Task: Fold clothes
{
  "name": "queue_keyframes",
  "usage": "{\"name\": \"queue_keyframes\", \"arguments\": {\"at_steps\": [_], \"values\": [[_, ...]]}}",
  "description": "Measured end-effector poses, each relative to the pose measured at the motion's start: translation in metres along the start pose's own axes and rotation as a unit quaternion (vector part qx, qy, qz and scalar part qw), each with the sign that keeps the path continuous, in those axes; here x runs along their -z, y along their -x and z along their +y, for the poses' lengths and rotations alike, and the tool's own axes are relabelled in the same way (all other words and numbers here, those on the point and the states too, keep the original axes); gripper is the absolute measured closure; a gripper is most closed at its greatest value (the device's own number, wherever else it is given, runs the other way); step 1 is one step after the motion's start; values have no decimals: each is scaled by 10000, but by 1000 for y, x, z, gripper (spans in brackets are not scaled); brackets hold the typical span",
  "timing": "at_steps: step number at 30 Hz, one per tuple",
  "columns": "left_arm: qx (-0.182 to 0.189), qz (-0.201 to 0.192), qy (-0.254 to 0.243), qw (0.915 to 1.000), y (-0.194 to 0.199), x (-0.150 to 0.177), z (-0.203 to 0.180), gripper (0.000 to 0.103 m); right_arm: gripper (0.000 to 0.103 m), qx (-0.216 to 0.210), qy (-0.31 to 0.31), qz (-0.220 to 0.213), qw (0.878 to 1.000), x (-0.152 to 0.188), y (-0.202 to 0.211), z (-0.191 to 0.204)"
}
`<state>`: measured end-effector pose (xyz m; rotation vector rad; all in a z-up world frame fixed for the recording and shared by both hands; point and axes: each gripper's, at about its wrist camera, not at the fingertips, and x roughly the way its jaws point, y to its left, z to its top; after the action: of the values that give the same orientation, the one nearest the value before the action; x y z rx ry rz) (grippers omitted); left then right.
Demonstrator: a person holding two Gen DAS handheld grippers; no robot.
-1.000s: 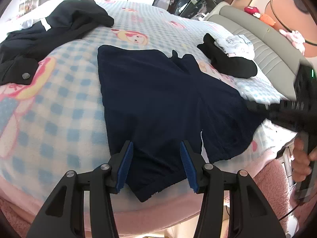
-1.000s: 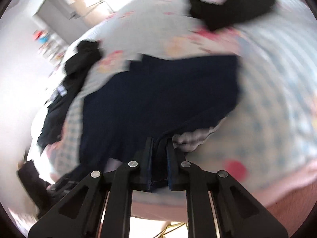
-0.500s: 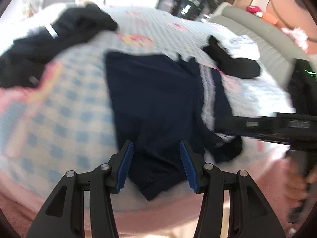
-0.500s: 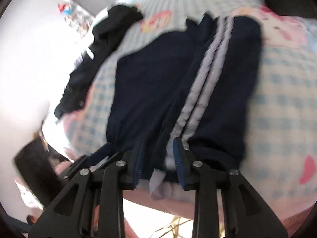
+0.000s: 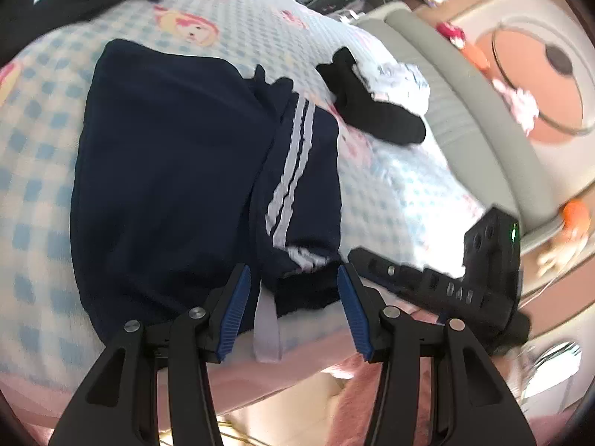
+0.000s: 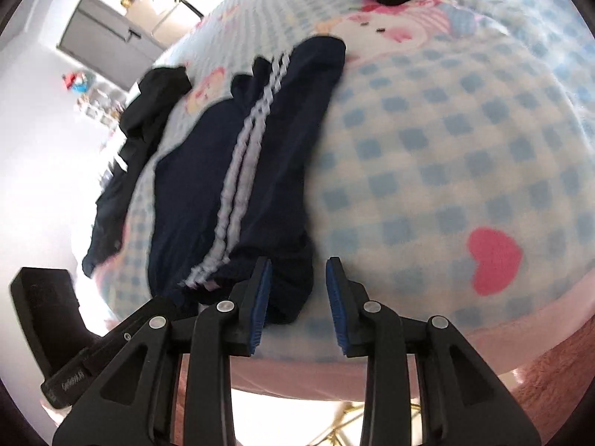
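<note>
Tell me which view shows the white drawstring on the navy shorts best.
Left wrist. The drawstring hangs in plain sight off the bed edge, between the left hand-held gripper's fingers, below the navy shorts. In the right wrist view I can't make it out; only the striped side of the shorts shows.

Left gripper with black plastic scissor-link fingers, ribbed blue pads, silver pivot screws, right gripper of matching build, its black camera housing bearing a green indicator light and embossed lettering
</note>
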<state>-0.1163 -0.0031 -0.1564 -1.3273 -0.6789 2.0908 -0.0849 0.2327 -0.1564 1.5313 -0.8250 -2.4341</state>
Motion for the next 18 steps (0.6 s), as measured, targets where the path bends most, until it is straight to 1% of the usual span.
{"name": "queue_keyframes", "arguments": {"at_steps": [1, 2, 5, 7, 8, 10, 12, 14, 18], "values": [[53, 42, 101, 9999, 0, -4, 3, 54, 70, -52, 84, 21, 9999, 0, 1, 3], [-1, 150, 185, 9997, -3, -7, 5, 54, 69, -65, 201, 61, 9998, 0, 0, 6], [-266, 442, 203, 9985, -16, -9, 4, 54, 67, -20, 651, 214, 9976, 8, 0, 14], [-1, 565, 347, 9978, -24, -10, 5, 54, 67, -17, 891, 409, 9952, 16, -3, 15], [213, 626, 441, 9968, -29, -10, 4, 54, 67, 32, 979, 456, 9941, 19, -4, 15], [107, 611, 497, 9968, -33, -8, 3, 54, 67, 219, 1055, 439, 9932, 23, -9, 14], [-2, 603, 543, 9967, -36, -7, 3, 54, 67, 197, 928, 372, 9948, 22, -11, 8], [59, 521, 712, 9961, -34, -10, 6, 54, 67, 169, 889, 292, 9955, 21, -8, 4], [96, 326, 1021, 9942, -26, -15, 14, 53, 67, 99, 1300, 371, 9908, 24, -7, 13]]}}
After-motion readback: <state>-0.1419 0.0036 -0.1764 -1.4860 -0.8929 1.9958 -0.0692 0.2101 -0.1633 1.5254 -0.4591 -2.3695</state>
